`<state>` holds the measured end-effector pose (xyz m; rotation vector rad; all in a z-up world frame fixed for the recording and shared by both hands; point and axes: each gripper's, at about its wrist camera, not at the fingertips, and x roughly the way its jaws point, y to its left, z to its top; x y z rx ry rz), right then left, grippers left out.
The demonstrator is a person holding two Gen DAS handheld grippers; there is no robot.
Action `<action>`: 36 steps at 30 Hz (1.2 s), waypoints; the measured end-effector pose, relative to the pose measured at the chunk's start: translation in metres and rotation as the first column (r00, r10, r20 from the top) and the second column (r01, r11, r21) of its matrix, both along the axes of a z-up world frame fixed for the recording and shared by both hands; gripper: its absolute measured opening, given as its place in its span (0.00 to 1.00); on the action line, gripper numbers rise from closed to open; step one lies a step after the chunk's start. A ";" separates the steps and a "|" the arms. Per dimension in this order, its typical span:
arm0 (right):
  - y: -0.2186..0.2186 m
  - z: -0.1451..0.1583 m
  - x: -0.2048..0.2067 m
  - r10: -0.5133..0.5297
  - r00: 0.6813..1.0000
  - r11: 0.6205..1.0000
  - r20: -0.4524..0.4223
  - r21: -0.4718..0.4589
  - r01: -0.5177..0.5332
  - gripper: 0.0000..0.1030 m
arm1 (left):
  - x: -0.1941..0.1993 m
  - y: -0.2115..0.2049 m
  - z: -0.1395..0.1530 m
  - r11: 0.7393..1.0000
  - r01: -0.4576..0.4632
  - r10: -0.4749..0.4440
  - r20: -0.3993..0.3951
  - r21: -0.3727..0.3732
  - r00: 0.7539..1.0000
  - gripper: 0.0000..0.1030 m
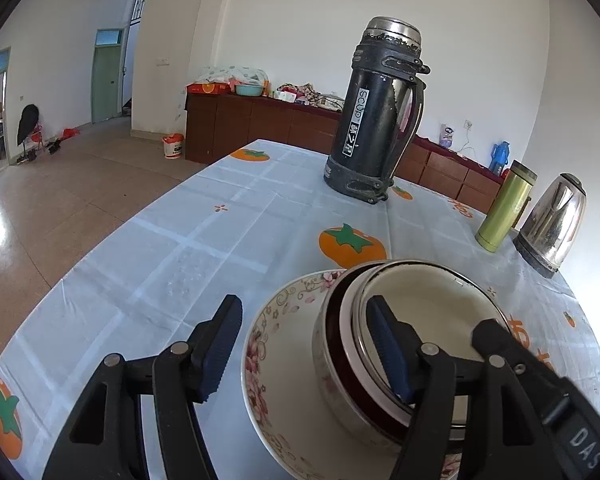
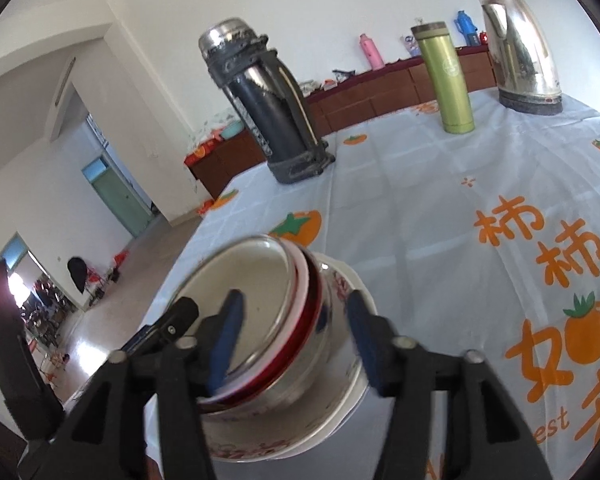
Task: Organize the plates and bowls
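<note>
A stack of nested bowls [image 1: 380,344], steel ones with a dark red one between, sits in a floral plate [image 1: 276,344] on the persimmon tablecloth. My left gripper [image 1: 304,348] is open, its right finger [image 1: 388,352] inside the top bowl, its left finger [image 1: 220,344] outside the plate's left edge. In the right wrist view the same stack [image 2: 268,320] and plate [image 2: 340,412] show. My right gripper [image 2: 296,344] is open and straddles the stack's side, the left finger [image 2: 228,336] inside the top steel bowl, the right finger [image 2: 364,344] outside.
A tall black thermos [image 1: 376,120] stands at the table's far side, with a green flask [image 1: 504,208] and a steel kettle [image 1: 552,228] to the right. The table edge [image 1: 100,240] drops to the tiled floor on the left. A wooden sideboard [image 1: 260,120] lines the far wall.
</note>
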<state>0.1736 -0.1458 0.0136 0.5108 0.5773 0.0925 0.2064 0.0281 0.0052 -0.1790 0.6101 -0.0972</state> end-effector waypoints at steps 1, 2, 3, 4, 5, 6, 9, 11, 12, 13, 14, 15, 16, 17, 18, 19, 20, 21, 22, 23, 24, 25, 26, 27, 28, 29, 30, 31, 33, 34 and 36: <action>0.000 0.001 -0.001 -0.001 1.000 1.000 0.009 0.000 0.001 0.60 | -0.001 0.000 0.000 1.000 0.000 0.000 0.004 0.005 1.000 0.65; 0.000 0.002 -0.002 -0.001 1.000 1.000 0.017 0.002 0.001 0.60 | -0.002 -0.001 0.001 1.000 0.000 0.000 0.009 0.012 1.000 0.65; 0.000 0.003 -0.003 -0.003 1.000 1.000 0.023 0.004 0.003 0.60 | -0.002 -0.002 0.002 1.000 0.001 -0.001 0.012 0.014 1.000 0.65; -0.001 0.003 -0.004 -0.007 1.000 1.000 0.028 0.005 0.007 0.61 | -0.002 -0.002 0.002 1.000 0.002 -0.002 0.014 0.014 1.000 0.65; -0.001 0.004 -0.005 -0.012 0.999 1.000 0.034 0.008 0.011 0.65 | -0.003 -0.001 0.002 1.000 0.004 -0.004 0.015 0.011 1.000 0.65; -0.002 0.003 -0.007 -0.016 0.999 1.000 0.039 0.014 0.015 0.68 | -0.003 -0.001 0.003 1.000 0.007 -0.007 0.017 0.009 1.000 0.65; -0.004 0.003 -0.009 -0.025 0.998 0.999 0.050 0.028 0.024 0.78 | -0.007 -0.002 0.005 1.000 0.014 -0.014 0.032 0.023 0.999 0.66; -0.003 0.004 -0.010 -0.024 0.998 0.999 0.059 0.032 0.022 0.80 | -0.010 -0.004 0.007 0.999 0.018 -0.020 0.045 0.043 0.999 0.70; -0.002 0.004 -0.012 -0.023 0.997 0.999 0.068 0.031 0.021 0.80 | -0.013 -0.005 0.008 0.998 0.020 -0.023 0.058 0.057 0.998 0.71; -0.002 0.005 -0.013 -0.024 0.997 0.999 0.078 0.027 0.022 0.83 | -0.014 -0.006 0.010 0.998 0.018 -0.022 0.066 0.065 0.998 0.72; -0.001 0.006 -0.015 -0.027 0.996 0.999 0.089 0.020 0.026 0.86 | -0.016 -0.006 0.011 0.997 0.014 -0.019 0.077 0.072 0.997 0.72; 0.000 0.007 -0.018 -0.033 0.994 0.999 0.104 0.014 0.032 0.88 | -0.019 -0.005 0.013 0.997 0.008 -0.015 0.090 0.075 0.996 0.72; 0.000 0.008 -0.020 -0.037 0.993 0.999 0.116 0.011 0.036 0.90 | -0.021 -0.004 0.015 0.997 0.002 -0.009 0.102 0.075 0.995 0.73; 0.000 0.009 -0.022 -0.039 0.991 0.999 0.127 0.007 0.038 0.92 | -0.023 -0.003 0.016 0.997 -0.006 -0.002 0.113 0.076 0.994 0.76; 0.000 0.010 -0.025 -0.043 0.990 0.999 0.137 0.002 0.043 0.93 | -0.024 -0.002 0.017 0.997 -0.012 0.003 0.118 0.079 0.993 0.77; -0.001 0.011 -0.026 -0.047 0.989 0.999 0.144 -0.004 0.048 0.94 | -0.025 -0.001 0.017 0.997 -0.019 0.008 0.126 0.080 0.992 0.78; -0.001 0.011 -0.028 -0.052 0.987 0.998 0.149 -0.011 0.054 0.96 | -0.026 0.000 0.018 0.996 -0.024 0.012 0.131 0.083 0.991 0.79; -0.002 0.011 -0.029 -0.057 0.987 0.998 0.154 -0.018 0.060 0.96 | -0.027 0.000 0.017 0.996 -0.027 0.015 0.136 0.087 0.991 0.79; -0.002 0.011 -0.031 -0.062 0.986 0.997 0.156 -0.025 0.067 0.97 | -0.027 0.001 0.017 0.995 -0.027 0.015 0.136 0.091 0.991 0.79; -0.003 0.010 -0.032 -0.067 0.985 0.997 0.157 -0.029 0.072 0.98 | -0.028 0.000 0.017 0.995 -0.027 0.014 0.136 0.095 0.991 0.79; -0.003 0.009 -0.034 -0.074 0.985 0.996 0.159 -0.035 0.080 0.98 | -0.028 0.001 0.016 0.995 -0.028 0.015 0.136 0.096 0.991 0.79; -0.004 0.009 -0.035 -0.083 0.983 0.995 0.163 -0.040 0.091 0.98 | -0.028 0.001 0.015 0.995 -0.026 0.013 0.135 0.092 0.991 0.79; -0.005 0.009 -0.036 -0.093 0.981 0.994 0.168 -0.047 0.102 0.98 | -0.030 0.002 0.014 0.996 -0.025 0.013 0.140 0.088 0.990 0.79; -0.005 0.009 -0.038 -0.104 0.979 0.992 0.174 -0.058 0.115 0.98 | -0.031 0.003 0.014 0.996 -0.027 0.015 0.142 0.085 0.990 0.79; -0.006 0.010 -0.039 -0.111 0.978 0.990 0.179 -0.068 0.125 0.99 | -0.033 0.004 0.012 0.996 -0.029 0.017 0.142 0.082 0.990 0.79; -0.006 0.010 -0.041 -0.116 0.976 0.988 0.185 -0.076 0.132 0.99 | -0.033 0.004 0.011 0.996 -0.030 0.018 0.142 0.079 0.990 0.79; -0.006 0.010 -0.042 -0.120 0.974 0.987 0.192 -0.083 0.138 0.99 | -0.034 0.005 0.010 0.997 -0.032 0.020 0.143 0.077 0.989 0.79; -0.007 0.010 -0.044 -0.123 0.973 0.986 0.198 -0.088 0.142 0.99 | -0.035 0.005 0.010 0.996 -0.034 0.022 0.146 0.078 0.989 0.79; -0.006 0.011 -0.046 -0.125 0.970 0.984 0.210 -0.097 0.148 0.99 | -0.037 0.004 0.009 0.995 -0.043 0.028 0.157 0.088 0.987 0.79; -0.005 0.011 -0.047 -0.125 0.969 0.983 0.215 -0.104 0.149 0.99 | -0.037 0.004 0.009 0.995 -0.043 0.028 0.160 0.091 0.987 0.79; -0.004 0.010 -0.047 -0.117 0.969 0.983 0.216 -0.117 0.145 0.99 | -0.038 0.003 0.009 0.994 -0.038 0.022 0.160 0.098 0.987 0.79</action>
